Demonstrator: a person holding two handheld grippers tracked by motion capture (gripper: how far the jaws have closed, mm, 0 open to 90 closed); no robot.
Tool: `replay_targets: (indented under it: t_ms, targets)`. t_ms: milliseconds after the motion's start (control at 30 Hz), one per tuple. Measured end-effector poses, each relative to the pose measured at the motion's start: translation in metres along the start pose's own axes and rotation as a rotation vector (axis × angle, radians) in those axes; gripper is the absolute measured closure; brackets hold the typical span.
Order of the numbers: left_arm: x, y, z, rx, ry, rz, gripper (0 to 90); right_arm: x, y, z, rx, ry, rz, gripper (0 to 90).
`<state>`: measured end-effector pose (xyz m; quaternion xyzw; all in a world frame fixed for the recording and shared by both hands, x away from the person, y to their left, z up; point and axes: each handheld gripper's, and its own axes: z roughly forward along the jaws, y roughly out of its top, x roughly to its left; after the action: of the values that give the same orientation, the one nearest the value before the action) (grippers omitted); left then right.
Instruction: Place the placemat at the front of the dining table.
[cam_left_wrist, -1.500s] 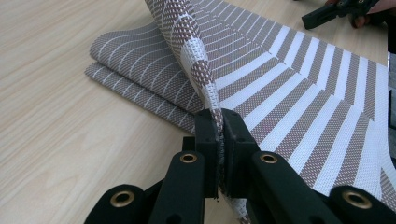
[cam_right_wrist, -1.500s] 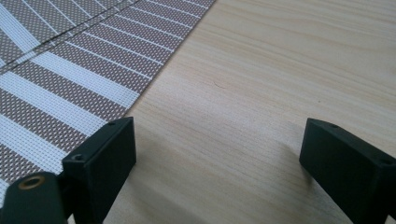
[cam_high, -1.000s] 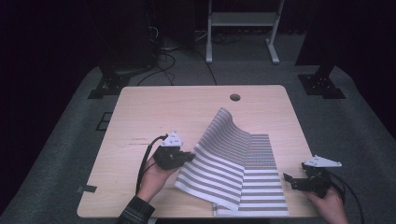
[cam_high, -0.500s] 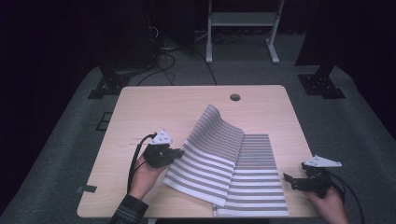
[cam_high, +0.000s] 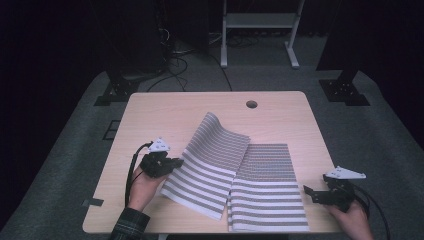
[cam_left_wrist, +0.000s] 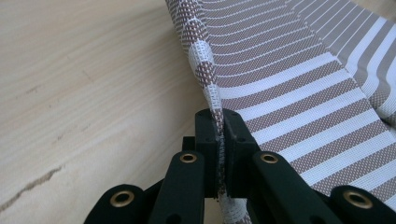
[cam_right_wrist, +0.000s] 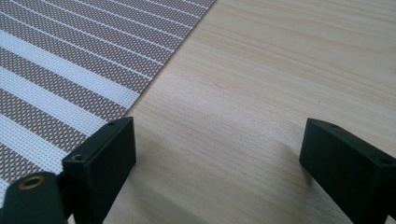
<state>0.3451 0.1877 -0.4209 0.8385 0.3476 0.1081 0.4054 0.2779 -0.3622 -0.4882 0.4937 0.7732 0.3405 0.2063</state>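
A brown-and-white striped woven placemat (cam_high: 250, 175) lies on the wooden table (cam_high: 165, 110), its right half flat and its left half lifted and bowed. My left gripper (cam_high: 172, 164) is shut on the mat's left edge; in the left gripper view that edge of the mat (cam_left_wrist: 299, 79) is pinched upright between the two black jaws of the left gripper (cam_left_wrist: 220, 154). My right gripper (cam_high: 311, 192) rests near the table's front right corner, just right of the mat, open with nothing between its jaws. The right gripper view has the open right gripper (cam_right_wrist: 217, 163) over bare wood beside the mat's edge (cam_right_wrist: 60, 70).
A round cable hole (cam_high: 251, 104) sits near the table's far edge. Beyond the table are a grey carpet, black stand feet (cam_high: 345, 90), cables and a white frame (cam_high: 257, 30). Bare wood lies to the left of and behind the mat.
My left gripper has moved left across the table with the mat's edge, unfolding the lifted half outward. The right gripper has stayed in place.
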Motion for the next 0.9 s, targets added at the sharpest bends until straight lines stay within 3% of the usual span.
replay_targets:
  t_ms: [167,567,733,900]
  targets:
    - [-0.001,-0.009,-0.001,0.046,0.007,-0.013,86.4,0.0,0.0,0.0,0.0,0.0,0.0,9.5]
    - [-0.006,-0.03,0.0,0.105,-0.005,-0.025,83.3,0.0,0.0,0.0,0.0,-0.002,-0.003,9.5]
    - [-0.003,-0.034,0.003,0.126,0.007,-0.035,75.0,0.0,0.0,0.0,0.0,-0.003,-0.005,9.5]
    - [0.001,-0.036,0.002,0.121,0.05,-0.034,45.4,0.0,0.0,0.0,0.0,-0.002,-0.003,9.4]
